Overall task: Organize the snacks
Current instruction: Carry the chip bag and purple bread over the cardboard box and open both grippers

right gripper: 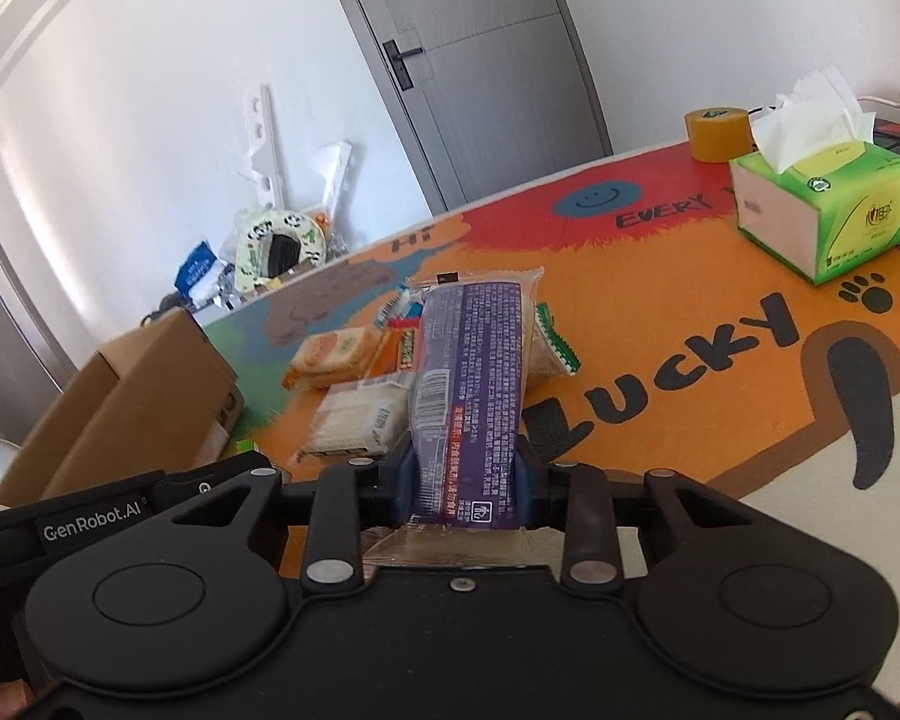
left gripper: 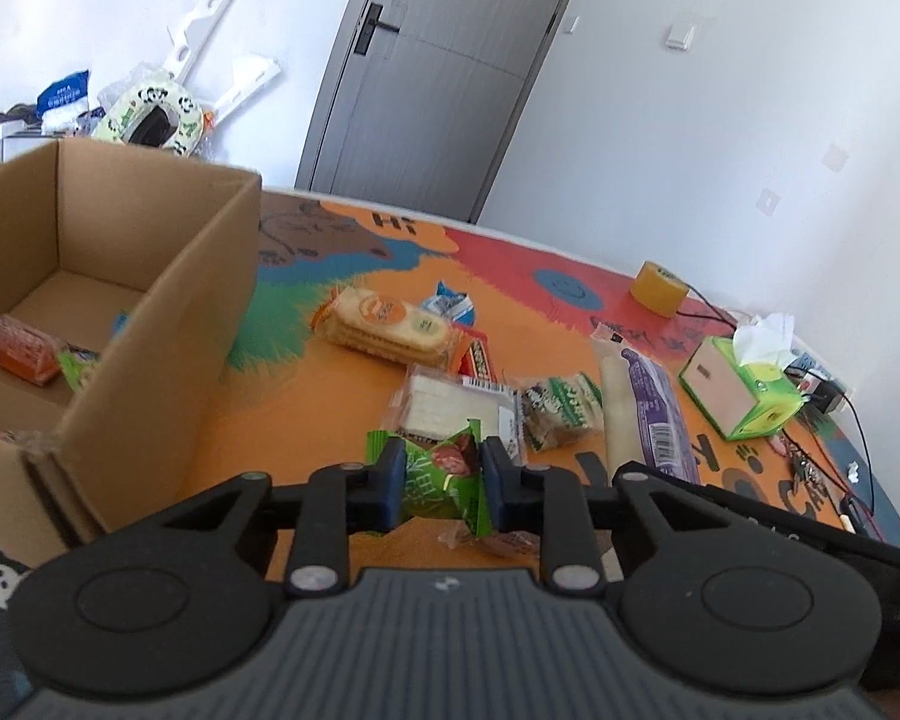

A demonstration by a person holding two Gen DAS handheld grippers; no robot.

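Observation:
My left gripper (left gripper: 441,483) is shut on a small green snack packet (left gripper: 444,483), held just above the colourful table mat. To its left stands an open cardboard box (left gripper: 168,312) with an orange packet (left gripper: 21,351) and a green one (left gripper: 78,367) inside. My right gripper (right gripper: 465,477) is shut on a long purple-wrapped snack (right gripper: 471,384), lifted off the mat and pointing away from me. On the mat lie a cracker pack (left gripper: 384,324), a white wafer pack (left gripper: 450,408) and a green-and-white packet (left gripper: 561,408). The same purple snack (left gripper: 648,408) shows at the left view's right side.
A green tissue box (right gripper: 828,210) and a roll of brown tape (right gripper: 717,135) stand at the mat's far right, with cables (left gripper: 834,414) beyond. A grey door (right gripper: 480,72) and clutter by the wall (right gripper: 270,252) lie behind the table. The cardboard box (right gripper: 126,402) is left of the snacks.

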